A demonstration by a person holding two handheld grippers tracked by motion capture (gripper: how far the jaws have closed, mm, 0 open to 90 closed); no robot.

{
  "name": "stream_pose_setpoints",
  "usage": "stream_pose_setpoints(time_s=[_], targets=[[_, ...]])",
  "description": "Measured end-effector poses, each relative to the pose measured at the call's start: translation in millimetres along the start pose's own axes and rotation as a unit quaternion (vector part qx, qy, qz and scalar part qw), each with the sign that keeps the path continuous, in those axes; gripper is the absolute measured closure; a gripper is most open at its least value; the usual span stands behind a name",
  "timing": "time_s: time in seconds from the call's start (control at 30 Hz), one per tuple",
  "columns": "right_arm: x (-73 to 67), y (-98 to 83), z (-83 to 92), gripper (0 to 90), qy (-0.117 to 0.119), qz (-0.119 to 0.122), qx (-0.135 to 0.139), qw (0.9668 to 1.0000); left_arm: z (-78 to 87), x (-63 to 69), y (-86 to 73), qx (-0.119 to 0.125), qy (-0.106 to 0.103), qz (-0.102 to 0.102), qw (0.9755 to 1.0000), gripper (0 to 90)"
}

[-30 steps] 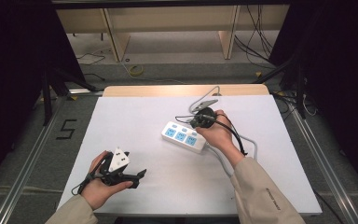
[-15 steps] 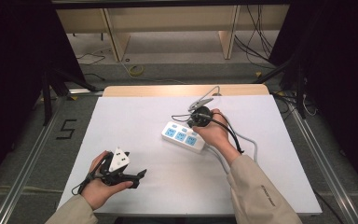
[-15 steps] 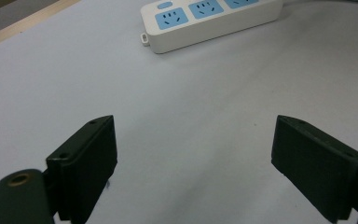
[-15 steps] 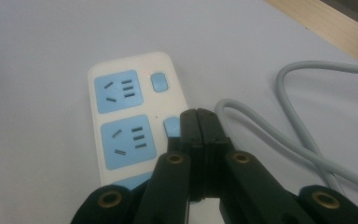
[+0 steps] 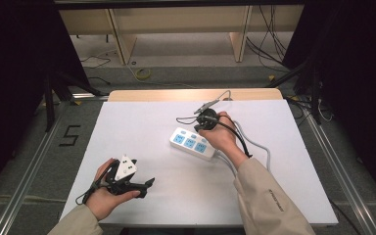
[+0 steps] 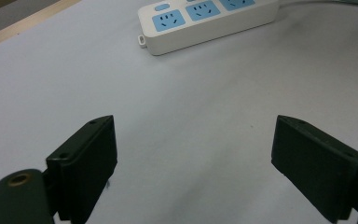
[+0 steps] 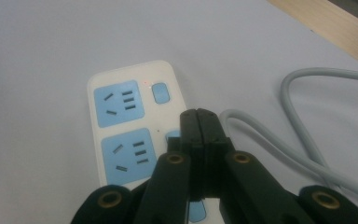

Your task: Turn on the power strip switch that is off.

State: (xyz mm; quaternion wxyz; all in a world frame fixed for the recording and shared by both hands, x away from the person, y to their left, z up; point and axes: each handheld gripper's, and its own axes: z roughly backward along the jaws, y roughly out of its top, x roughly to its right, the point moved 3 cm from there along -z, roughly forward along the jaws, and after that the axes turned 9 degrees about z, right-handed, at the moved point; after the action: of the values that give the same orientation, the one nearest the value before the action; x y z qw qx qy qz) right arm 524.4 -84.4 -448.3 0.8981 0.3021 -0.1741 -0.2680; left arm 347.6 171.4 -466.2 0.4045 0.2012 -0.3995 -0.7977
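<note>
Right gripper (image 7: 200, 116) has its jaws pressed together with nothing between them, tips poised over the power strip (image 5: 192, 142), just past table centre toward one o'clock. It's right above a switch button (image 7: 161, 92), beside a small red light. Risk, I'd say: a slanted push skids the strip or catches its grey cord (image 7: 279, 140). Left gripper (image 6: 193, 163) sits at seven o'clock, jaws spread wide, holding nothing. White table (image 5: 142, 122), wooden far edge; grey floor and dark curtains around.
</note>
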Motion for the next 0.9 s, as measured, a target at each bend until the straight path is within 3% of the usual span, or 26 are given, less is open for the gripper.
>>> stream_pose_setpoints(time_s=[0.43, 0.9], targets=[[0.2, 5.2, -6.2, 90.0, 0.021, 0.001, -0.017, 0.9996, 0.1, -0.1, 0.1, 0.004, -0.001, 0.004, 1.0, 13.8], [1.9, 4.9, -13.7, 90.0, 0.018, -0.007, -0.043, 0.9989, 0.0, 0.6, 0.2, 0.002, -0.002, 0.001, 1.0, 13.8]])
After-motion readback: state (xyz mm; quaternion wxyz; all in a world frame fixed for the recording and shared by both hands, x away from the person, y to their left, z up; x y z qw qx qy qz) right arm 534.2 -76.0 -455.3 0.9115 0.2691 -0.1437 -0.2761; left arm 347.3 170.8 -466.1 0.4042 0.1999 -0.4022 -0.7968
